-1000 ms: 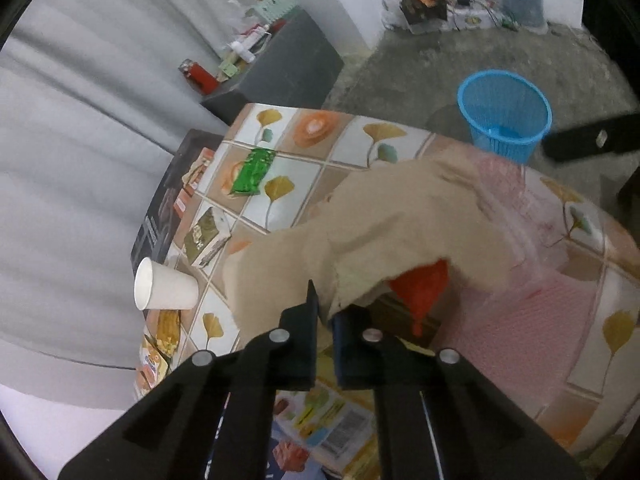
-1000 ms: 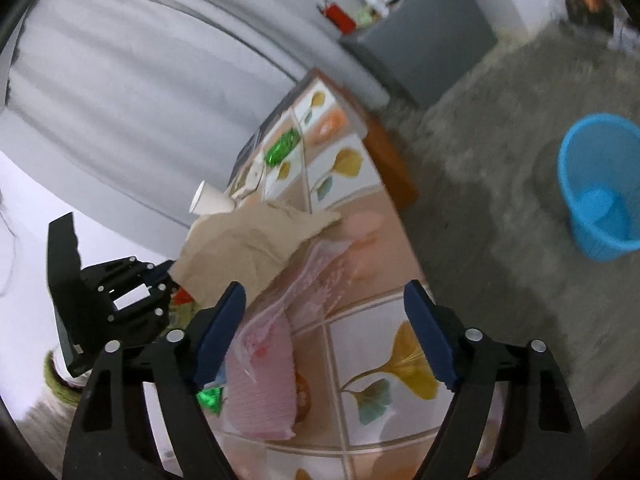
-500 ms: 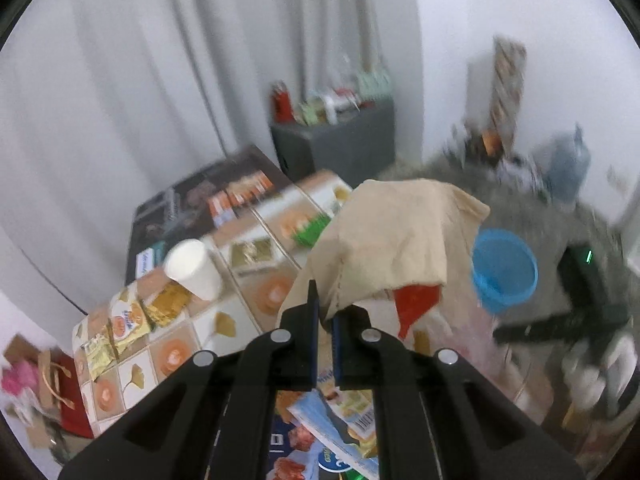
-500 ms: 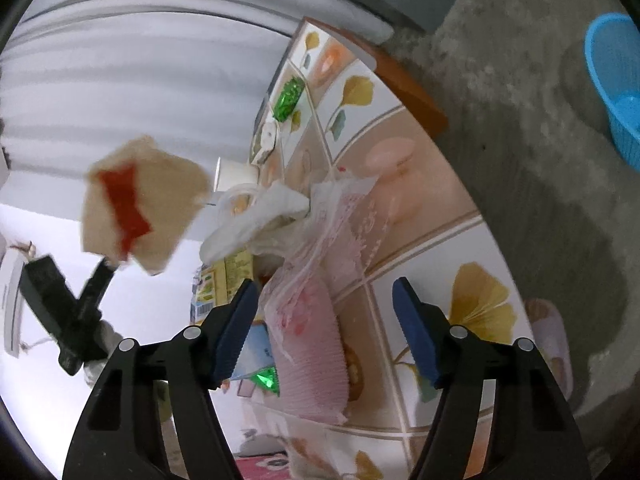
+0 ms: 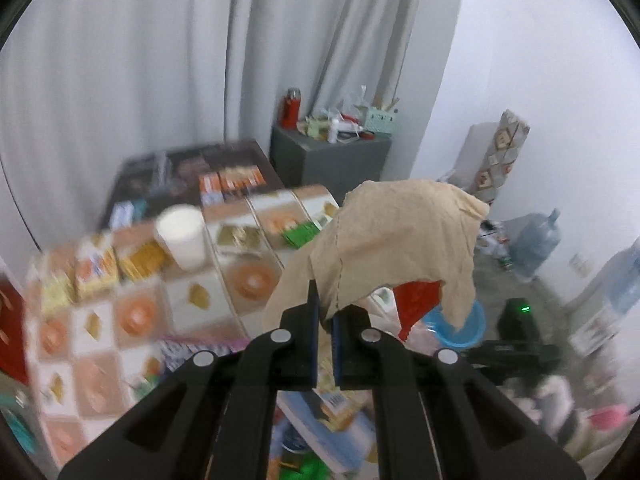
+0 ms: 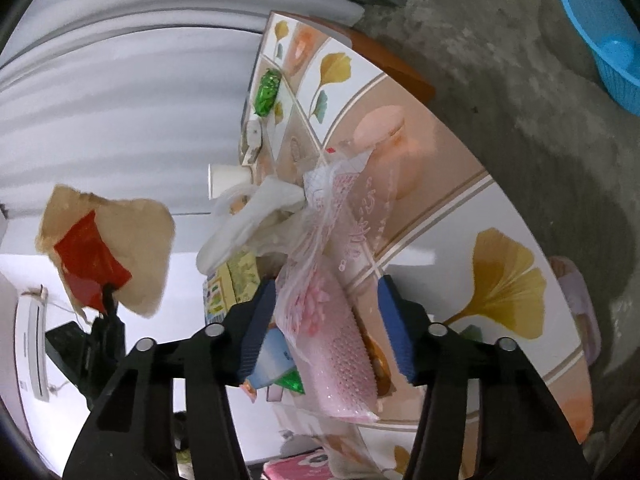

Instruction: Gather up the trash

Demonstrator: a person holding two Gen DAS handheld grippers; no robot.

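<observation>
- The left gripper point(image 5: 325, 320) is clamped tight on the lower edge of a torn piece of brown paper point(image 5: 400, 240), its blue pads pressed together with only the sheet between them.
- The brown paper hangs in the air above the table point(image 5: 192, 292), clear of the surface; a red patch point(image 5: 416, 300) shows on its underside.
- From the right wrist camera the same paper point(image 6: 120, 240) appears off to the left, held up against the pale wall, red patch facing the lens.
- The right gripper point(image 6: 326, 320) stands partly open and its jaws have just been closing — a pink plastic bag point(image 6: 336, 340) lies between the pads, but they do not yet press on it on both sides.
- The pink bag rests on the tiled tabletop point(image 6: 440, 240), with a crumpled white plastic bag point(image 6: 248, 224) just behind it.
- Farther along the table lie a green wrapper point(image 6: 267, 90) and a white paper cup point(image 6: 226, 180), the cup on its side in the right view.
- A blue basket point(image 6: 604, 36) stands on the concrete floor, well apart from the table; in the left view it point(image 5: 464, 328) shows partly hidden behind the hanging paper.
</observation>
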